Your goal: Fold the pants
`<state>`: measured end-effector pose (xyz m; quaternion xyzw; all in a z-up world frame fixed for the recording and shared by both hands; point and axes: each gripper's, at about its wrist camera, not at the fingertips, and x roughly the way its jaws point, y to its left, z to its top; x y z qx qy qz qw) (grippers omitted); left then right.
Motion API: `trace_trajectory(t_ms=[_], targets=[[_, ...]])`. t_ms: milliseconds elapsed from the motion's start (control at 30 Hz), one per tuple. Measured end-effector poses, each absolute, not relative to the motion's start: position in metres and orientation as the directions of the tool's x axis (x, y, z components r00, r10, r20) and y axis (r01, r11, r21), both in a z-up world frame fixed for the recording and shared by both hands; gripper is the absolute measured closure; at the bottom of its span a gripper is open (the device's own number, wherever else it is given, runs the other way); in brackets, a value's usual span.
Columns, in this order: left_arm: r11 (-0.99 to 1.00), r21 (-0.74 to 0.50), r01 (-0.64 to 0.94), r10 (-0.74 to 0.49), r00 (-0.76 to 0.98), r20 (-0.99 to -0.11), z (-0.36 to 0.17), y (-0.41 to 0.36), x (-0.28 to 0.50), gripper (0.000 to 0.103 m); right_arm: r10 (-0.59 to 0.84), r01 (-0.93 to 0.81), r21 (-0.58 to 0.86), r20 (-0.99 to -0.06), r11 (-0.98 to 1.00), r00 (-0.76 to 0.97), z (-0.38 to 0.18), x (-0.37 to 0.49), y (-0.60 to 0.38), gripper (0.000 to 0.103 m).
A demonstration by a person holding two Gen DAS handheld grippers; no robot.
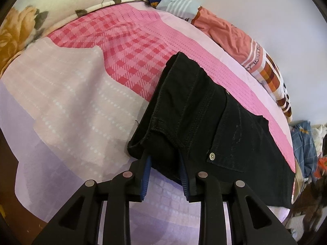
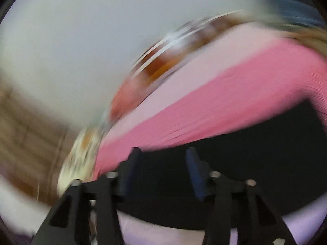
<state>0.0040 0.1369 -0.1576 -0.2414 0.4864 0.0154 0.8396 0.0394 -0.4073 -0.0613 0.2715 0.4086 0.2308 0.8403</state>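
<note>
We count one pair of black pants, folded and lying on a bed, and two grippers, one per view. The left gripper has its jaws narrowly parted around a fold at the waist end of the pants; the blue ribbed pads sit on either side of that cloth and appear to pinch it. The right gripper shows through heavy blur; its jaws stand clearly apart, hanging over the black cloth, and we cannot tell whether they touch it. The pants are thick denim with raised double seams, a back pocket and one metal rivet. Beneath them lies a pink bedspread with a woven check and dotted stripes, beside a lilac sheet. At the bed's far edge we see one floral quilt and a crumpled heap of striped and salmon fabric.
</note>
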Motion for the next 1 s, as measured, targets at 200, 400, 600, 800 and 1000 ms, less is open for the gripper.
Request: trace_trajectory(t_ms=[200, 400, 600, 800, 1000], targets=[[0.89, -0.391, -0.236, -0.219, 0.531, -0.818, -0.158, 0.135, 0.006, 0.067, 0.638, -0.481, 0.461, -0.702, 0.746, 0.317, -0.1, 0.127, -0.263, 0.055], [0.909, -0.361, -0.209, -0.204, 0.532, -0.822, -0.157, 0.129, 0.007, 0.063, 0.601, -0.56, 0.401, -0.765, 0.725, 0.231, -0.116, 0.171, -0.229, 0.057], [0.913, -0.356, -0.198, -0.202, 0.538, -0.818, -0.159, 0.129, 0.007, 0.063, 0.561, -0.582, 0.405, -0.82, 0.705, 0.109, -0.142, 0.196, -0.211, 0.075], [0.919, -0.349, -0.184, -0.201, 0.542, -0.816, -0.159, 0.128, 0.007, 0.062, 0.514, -0.617, 0.335, -0.847, 0.712, 0.134, -0.141, 0.199, -0.204, 0.092], [0.919, -0.354, -0.173, -0.206, 0.553, -0.807, -0.159, 0.128, 0.006, 0.06, 0.44, -0.602, 0.22, -0.864, 0.767, 0.246, -0.146, 0.197, -0.196, 0.097]])
